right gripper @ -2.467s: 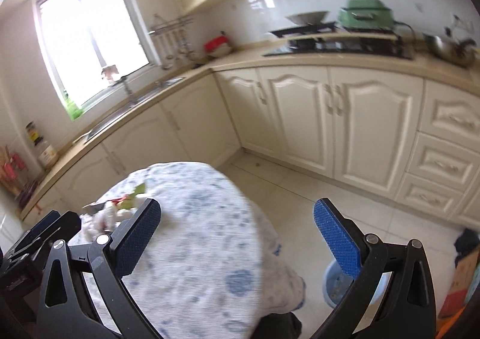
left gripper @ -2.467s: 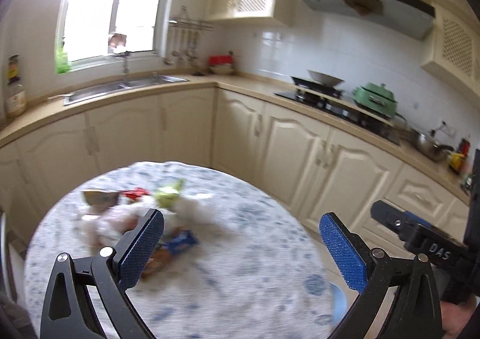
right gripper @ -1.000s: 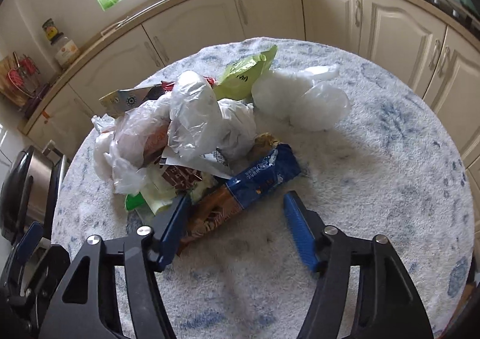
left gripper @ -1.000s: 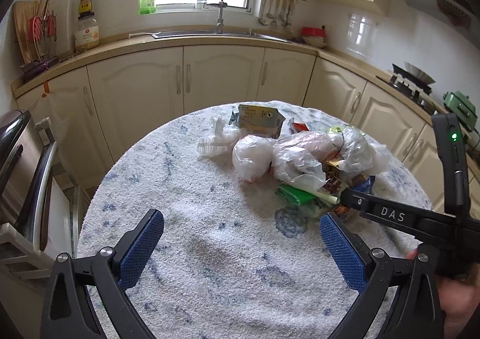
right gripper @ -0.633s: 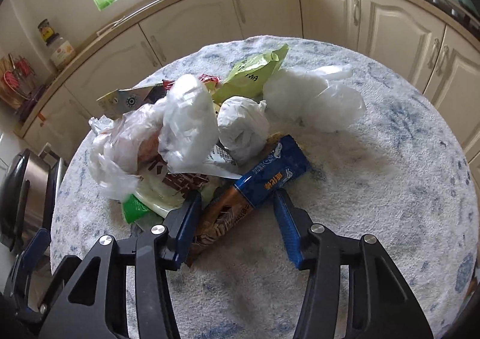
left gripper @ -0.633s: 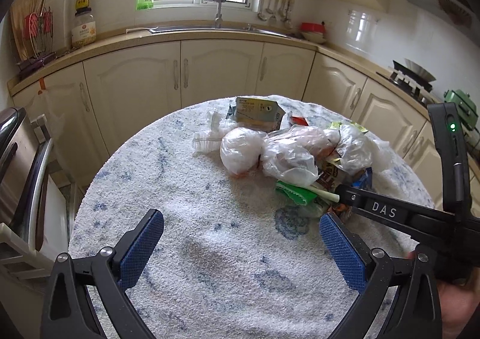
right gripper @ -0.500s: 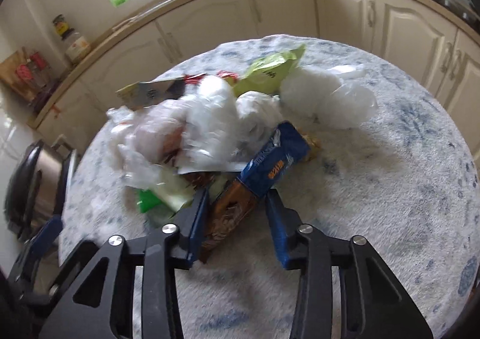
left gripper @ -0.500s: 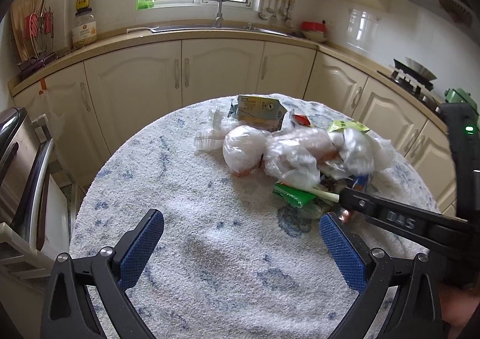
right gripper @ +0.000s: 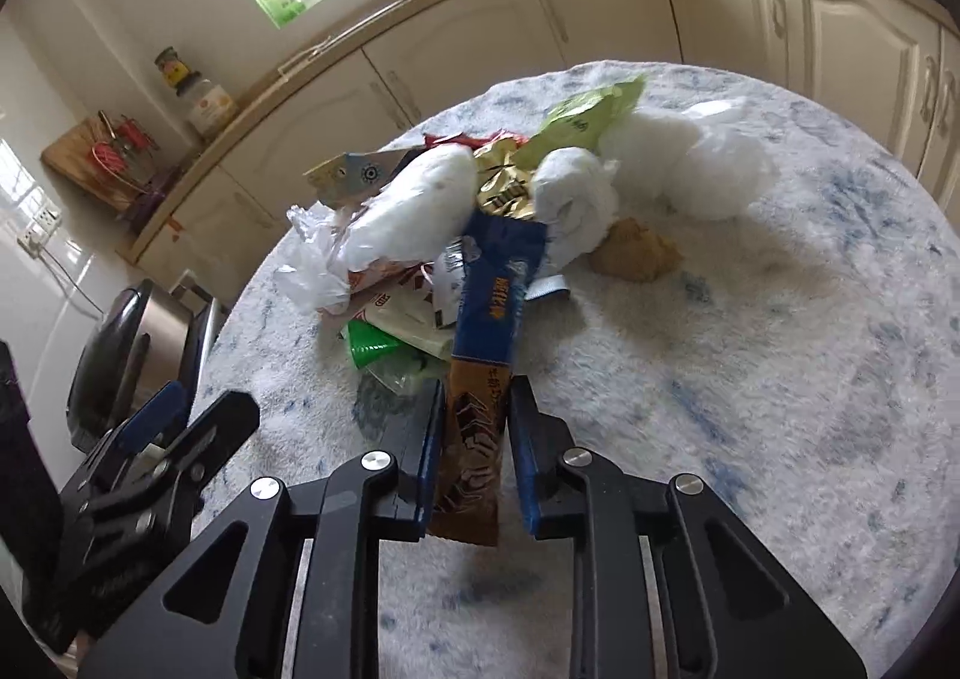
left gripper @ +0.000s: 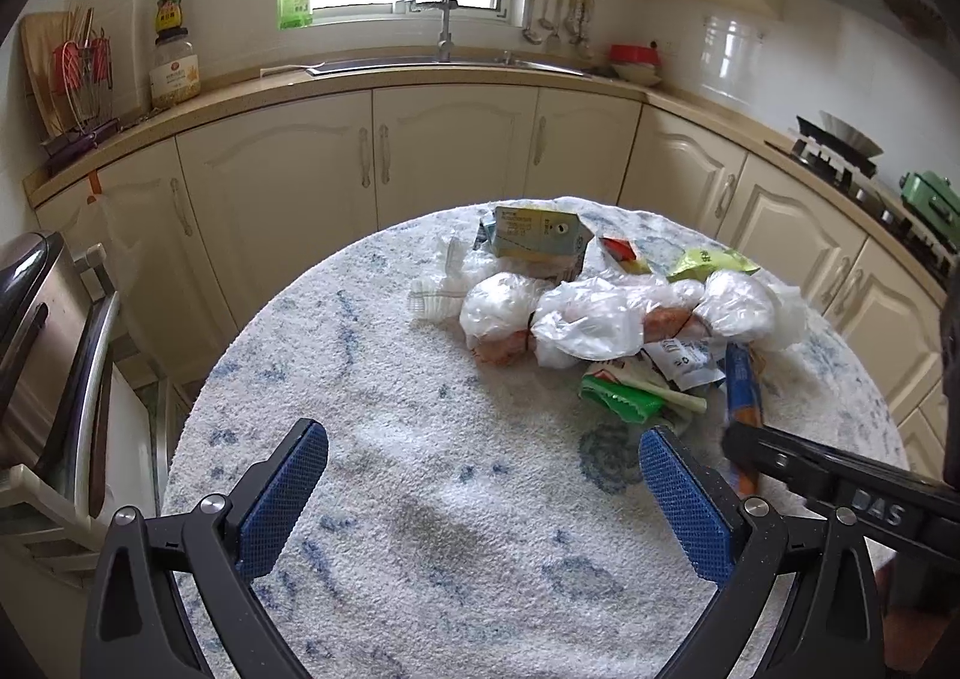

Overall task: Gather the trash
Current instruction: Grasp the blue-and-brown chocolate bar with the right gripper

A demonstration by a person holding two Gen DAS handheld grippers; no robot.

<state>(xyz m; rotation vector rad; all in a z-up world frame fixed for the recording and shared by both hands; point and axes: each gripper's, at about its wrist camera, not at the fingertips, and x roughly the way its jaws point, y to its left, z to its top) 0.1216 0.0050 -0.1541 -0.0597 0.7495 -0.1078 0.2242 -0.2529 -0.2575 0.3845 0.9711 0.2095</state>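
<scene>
While hovering spread over the worktop's point(left gripper: 420, 499) near edge, left gripper point(left gripper: 480, 505) idling; right gripper point(right gripper: 474, 439), having just been closing, pinching blue-and-brown wrapper point(right gripper: 486, 331) beside trash pile point(right gripper: 420, 211).

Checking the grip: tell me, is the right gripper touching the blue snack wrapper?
Touching. The right wrist view shows the right gripper pads pressed on the snack wrapper.

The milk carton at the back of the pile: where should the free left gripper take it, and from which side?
Judging from the left wrist view, grip the milk carton across its raised upper edge, coming from above. It lies tilted on the trash at the far rim of the table, with bags crowding its near side. The left gripper is open.
</scene>
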